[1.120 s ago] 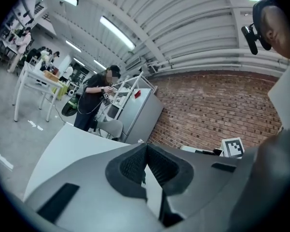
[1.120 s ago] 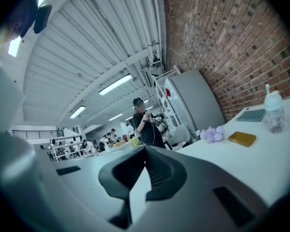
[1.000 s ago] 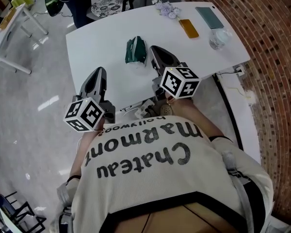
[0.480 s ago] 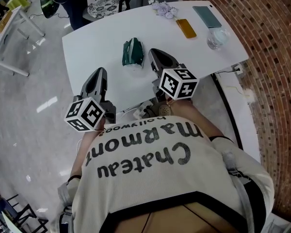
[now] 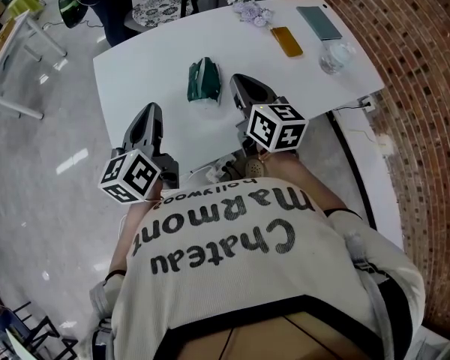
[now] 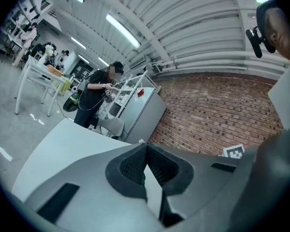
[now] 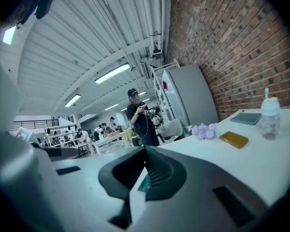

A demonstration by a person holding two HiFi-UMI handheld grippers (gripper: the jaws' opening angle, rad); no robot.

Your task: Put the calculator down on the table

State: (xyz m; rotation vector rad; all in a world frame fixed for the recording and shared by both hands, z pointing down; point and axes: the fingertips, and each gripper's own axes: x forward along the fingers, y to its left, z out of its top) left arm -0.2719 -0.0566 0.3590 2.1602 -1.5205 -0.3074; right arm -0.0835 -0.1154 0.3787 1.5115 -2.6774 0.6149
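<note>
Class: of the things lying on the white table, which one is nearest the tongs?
The dark green item, close beside the right tongs; the amber slab, flowers, grey-green pad and clear cup lie much farther off.

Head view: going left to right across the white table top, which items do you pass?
dark green object → purple flowers → yellow phone → clear cup
</note>
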